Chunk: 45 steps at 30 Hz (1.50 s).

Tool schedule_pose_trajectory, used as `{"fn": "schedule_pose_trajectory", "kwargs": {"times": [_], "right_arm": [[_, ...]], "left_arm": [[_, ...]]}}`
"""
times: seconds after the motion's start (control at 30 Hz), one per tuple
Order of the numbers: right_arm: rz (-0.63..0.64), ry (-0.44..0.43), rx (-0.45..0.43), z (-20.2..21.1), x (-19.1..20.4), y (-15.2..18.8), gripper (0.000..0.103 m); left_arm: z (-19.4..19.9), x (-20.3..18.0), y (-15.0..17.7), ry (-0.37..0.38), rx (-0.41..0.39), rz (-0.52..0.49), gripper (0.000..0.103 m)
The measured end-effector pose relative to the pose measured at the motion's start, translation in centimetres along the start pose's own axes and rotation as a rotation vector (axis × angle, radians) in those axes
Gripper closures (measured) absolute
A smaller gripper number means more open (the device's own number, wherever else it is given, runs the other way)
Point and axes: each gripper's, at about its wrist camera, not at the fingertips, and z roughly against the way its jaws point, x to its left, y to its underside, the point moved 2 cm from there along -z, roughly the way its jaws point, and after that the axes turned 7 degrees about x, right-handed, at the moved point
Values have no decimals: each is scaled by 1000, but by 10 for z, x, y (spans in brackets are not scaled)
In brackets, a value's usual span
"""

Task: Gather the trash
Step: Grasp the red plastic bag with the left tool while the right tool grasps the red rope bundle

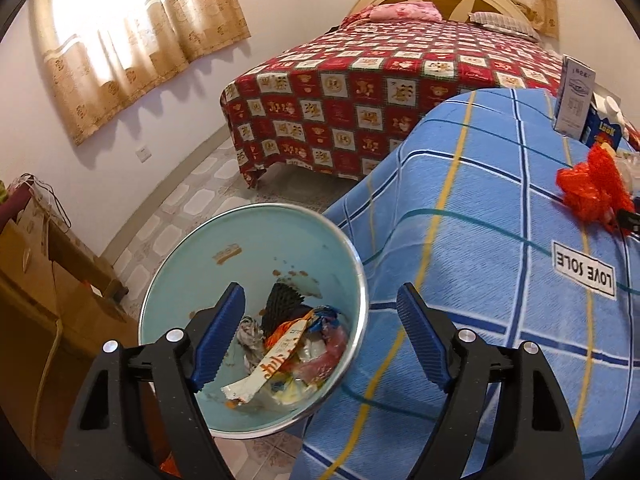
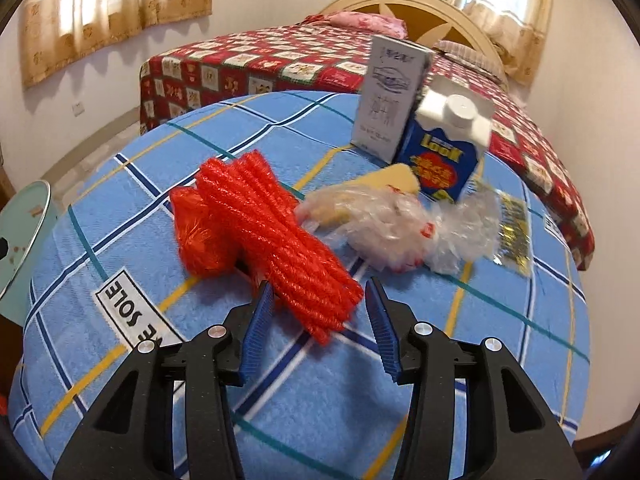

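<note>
Bedroom setup, blue plaid counter (image 2: 280, 412) with the trash piled toward its far edge. Left gripper (image 1: 320, 340) hangs over the bin (image 1: 256, 240) beside the counter, jaws spread wide, nothing between them. Right gripper (image 2: 318, 328) sits half open, jaws either side of the red mesh net's (image 2: 256, 224) near end, not pinching it.

Sunlit curtained window (image 1: 132, 20), pale wall, tiled floor (image 1: 188, 204), bed (image 1: 360, 92) under red patterned cover.

Left gripper (image 1: 320, 340) wide; right gripper (image 2: 318, 324) half-spread
</note>
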Motion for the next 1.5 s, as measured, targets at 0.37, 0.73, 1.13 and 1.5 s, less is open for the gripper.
{"fn": "schedule_pose_trajectory", "kwargs": {"times": [0.37, 0.73, 1.13, 1.5], "right_arm": [[-109, -48, -37, 45, -16, 25, 87], [-322, 74, 9, 45, -88, 54, 87], [-385, 68, 0, 36, -124, 69, 87], [-328, -8, -21, 36, -86, 58, 87]], "left_arm": [[12, -52, -16, 68, -16, -66, 26], [35, -148, -43, 180, -69, -153, 26], [11, -214, -63, 216, -10, -189, 26], [-6, -200, -59, 270, 52, -190, 97]]}}
